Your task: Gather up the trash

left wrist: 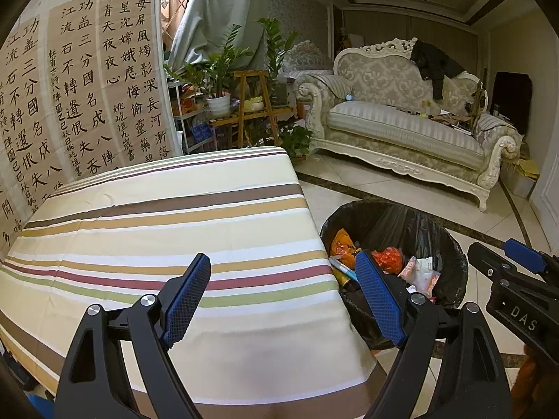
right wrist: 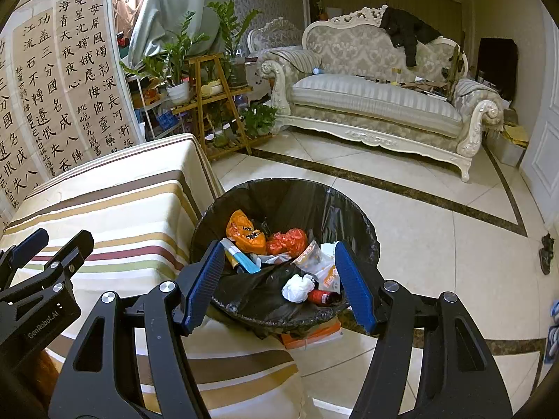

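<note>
1. Hanging on the far left, calligraphy sheets (left wrist: 80, 80) covered the wall behind the desk (left wrist: 157, 230), which wore a striped cloth.
2. The left gripper (left wrist: 283, 289) hovered over the desk's right edge, its fingers (left wrist: 185, 296) spread apart and empty.
3. The trash bin (right wrist: 353, 209), black-lined, stood on the floor touching the desk, with an orange wrapper (right wrist: 244, 234), red bag (right wrist: 288, 241) and crumpled tissue (right wrist: 297, 288) inside.
4. The right gripper (right wrist: 281, 282) hung above the bin, fingers (right wrist: 354, 286) apart, gripping nothing.
5. A cream sofa (right wrist: 377, 101) stood farther right.
</note>
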Available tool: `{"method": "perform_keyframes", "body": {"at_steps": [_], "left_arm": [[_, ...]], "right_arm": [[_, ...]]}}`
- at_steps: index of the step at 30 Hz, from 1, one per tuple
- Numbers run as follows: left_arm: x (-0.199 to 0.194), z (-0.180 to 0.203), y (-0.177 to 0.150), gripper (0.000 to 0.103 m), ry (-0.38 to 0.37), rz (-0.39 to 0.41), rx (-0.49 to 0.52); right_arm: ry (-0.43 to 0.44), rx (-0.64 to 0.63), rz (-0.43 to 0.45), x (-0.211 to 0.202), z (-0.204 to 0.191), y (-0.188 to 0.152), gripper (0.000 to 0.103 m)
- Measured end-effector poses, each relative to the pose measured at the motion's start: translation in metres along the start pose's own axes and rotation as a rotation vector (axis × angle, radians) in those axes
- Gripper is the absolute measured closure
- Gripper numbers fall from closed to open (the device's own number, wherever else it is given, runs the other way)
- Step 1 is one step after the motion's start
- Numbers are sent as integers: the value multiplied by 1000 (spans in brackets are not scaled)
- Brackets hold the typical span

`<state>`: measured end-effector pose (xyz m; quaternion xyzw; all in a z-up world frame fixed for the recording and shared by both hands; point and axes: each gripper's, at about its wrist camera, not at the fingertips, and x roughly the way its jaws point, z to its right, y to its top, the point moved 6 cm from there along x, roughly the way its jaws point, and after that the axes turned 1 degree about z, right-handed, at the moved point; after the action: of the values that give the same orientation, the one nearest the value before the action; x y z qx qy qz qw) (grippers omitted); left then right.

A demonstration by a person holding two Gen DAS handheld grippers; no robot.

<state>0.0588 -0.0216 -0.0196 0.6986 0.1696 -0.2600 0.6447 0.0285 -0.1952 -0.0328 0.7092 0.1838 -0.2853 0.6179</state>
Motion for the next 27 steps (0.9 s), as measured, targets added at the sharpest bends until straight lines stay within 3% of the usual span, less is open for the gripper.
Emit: {"method": "perform_keyframes", "body": {"at_steps": [27], "left_arm": [[2, 0, -8, 21, 0, -19, -14]], "right_arm": [[0, 0, 0, 0, 0, -1, 39]]}}
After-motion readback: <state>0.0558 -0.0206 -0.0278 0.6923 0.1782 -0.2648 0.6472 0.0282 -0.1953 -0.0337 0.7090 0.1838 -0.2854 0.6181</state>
